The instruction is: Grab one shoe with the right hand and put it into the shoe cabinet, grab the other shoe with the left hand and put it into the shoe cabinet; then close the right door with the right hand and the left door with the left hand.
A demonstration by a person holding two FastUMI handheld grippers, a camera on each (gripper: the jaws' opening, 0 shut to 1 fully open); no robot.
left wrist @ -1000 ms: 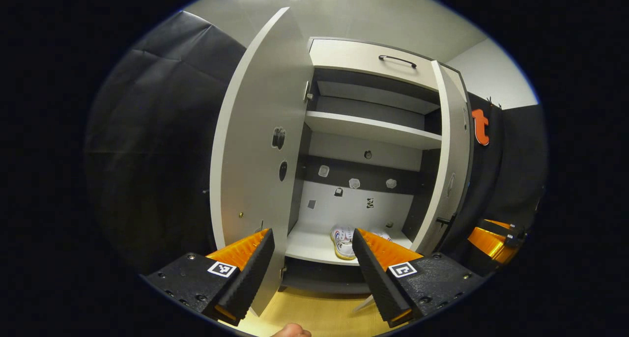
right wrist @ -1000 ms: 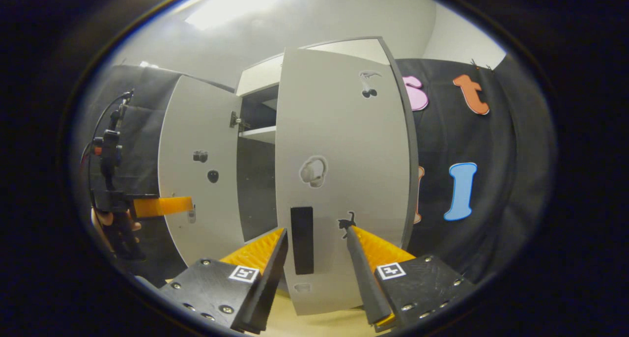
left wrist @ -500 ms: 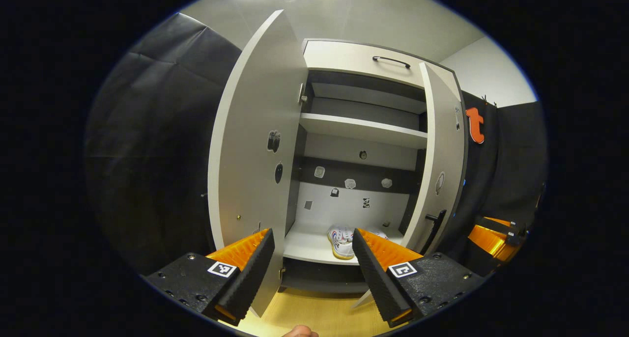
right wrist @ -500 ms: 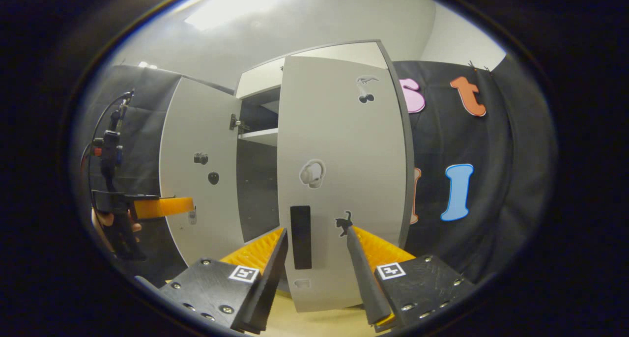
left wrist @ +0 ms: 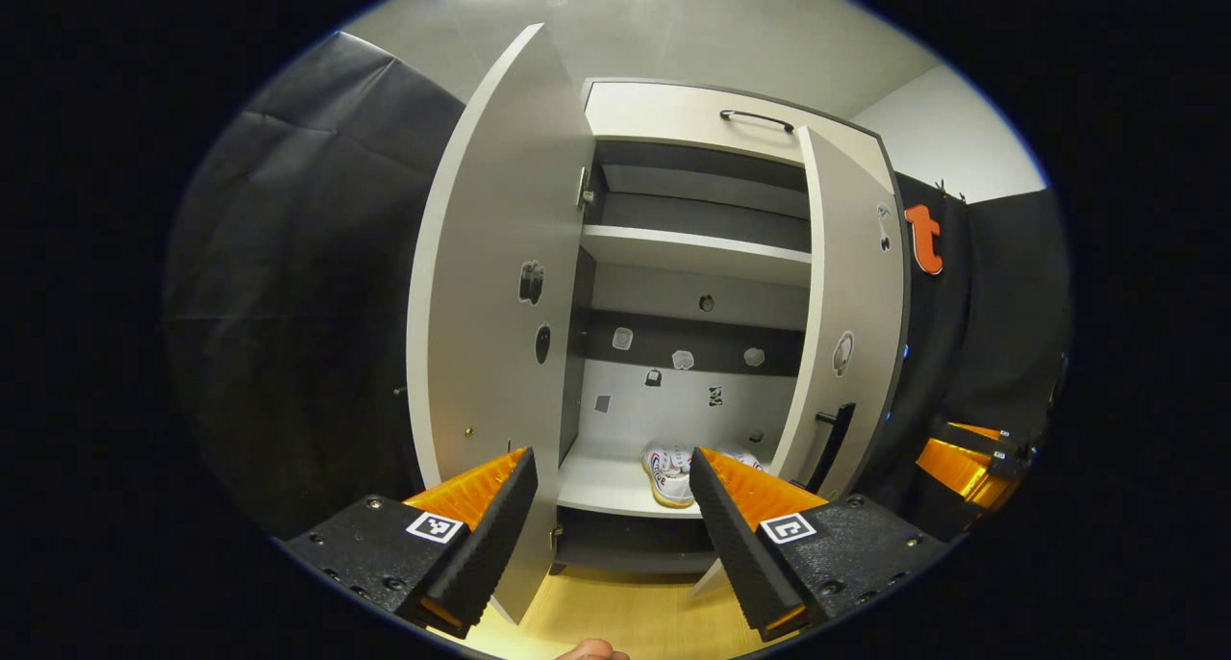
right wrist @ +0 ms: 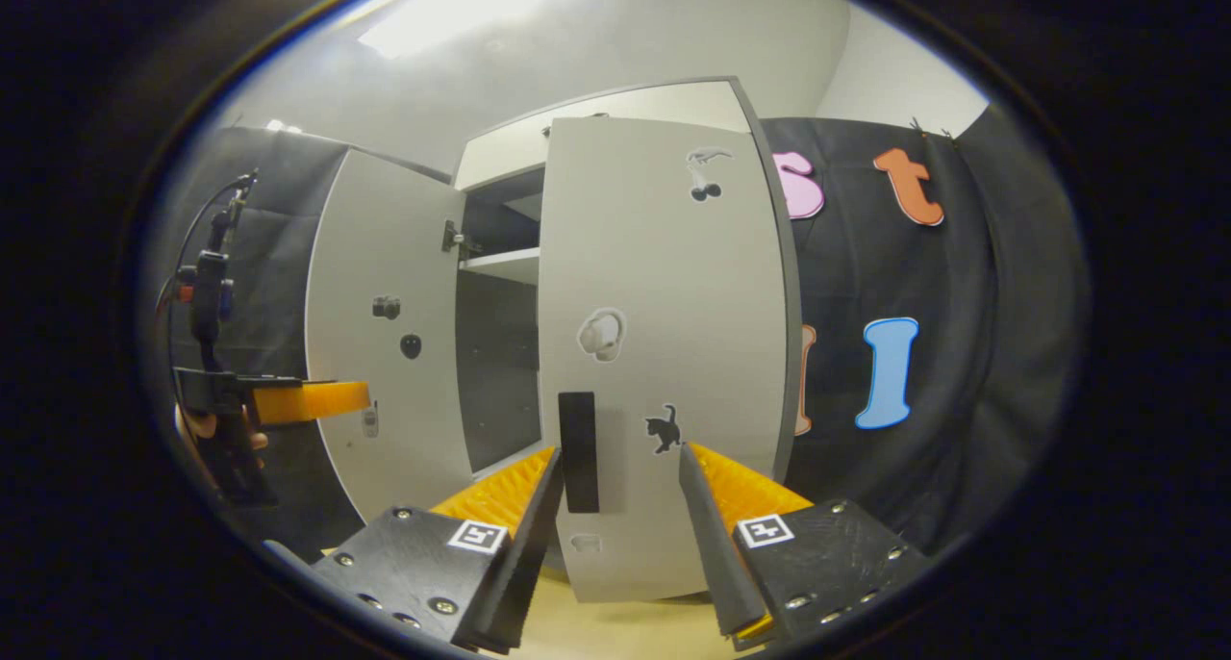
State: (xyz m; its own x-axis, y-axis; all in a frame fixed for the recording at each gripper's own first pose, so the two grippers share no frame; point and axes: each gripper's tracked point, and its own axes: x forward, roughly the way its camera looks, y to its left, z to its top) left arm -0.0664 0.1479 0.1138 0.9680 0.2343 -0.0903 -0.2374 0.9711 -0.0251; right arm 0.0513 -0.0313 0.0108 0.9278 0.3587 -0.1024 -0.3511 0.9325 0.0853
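Left gripper held back from cabinet, fingers spread wide, nothing between them; seen side-on at far left in right gripper view, w/ hand round its grip. Just ahead of its left finger: left door, swung wide, nearly edge-on, long axis vertical, bottom corner dropping between the fingers. Past that, cabinet interior open to view: shelf above, stickers on back panel, shoes already in on bottom board, toes toward camera, partly hidden by right finger. Further right, right door, part-closed, dark handle vertical near its free edge. Right gripper square on to outer face of that door, fingers apart and empty, handle sitting just above and between the tips, closer to left finger; contact w/ door face not clear. Key relation, judged: door panel dead ahead of right gripper, hinge off to its right, so push fwd should carry it shut; left gripper nearer left door, which needs sweep from its outer side. Below: pale wood floor, bare. Around: black cloth walls, grey ceiling w/ light panel; room enough both sides
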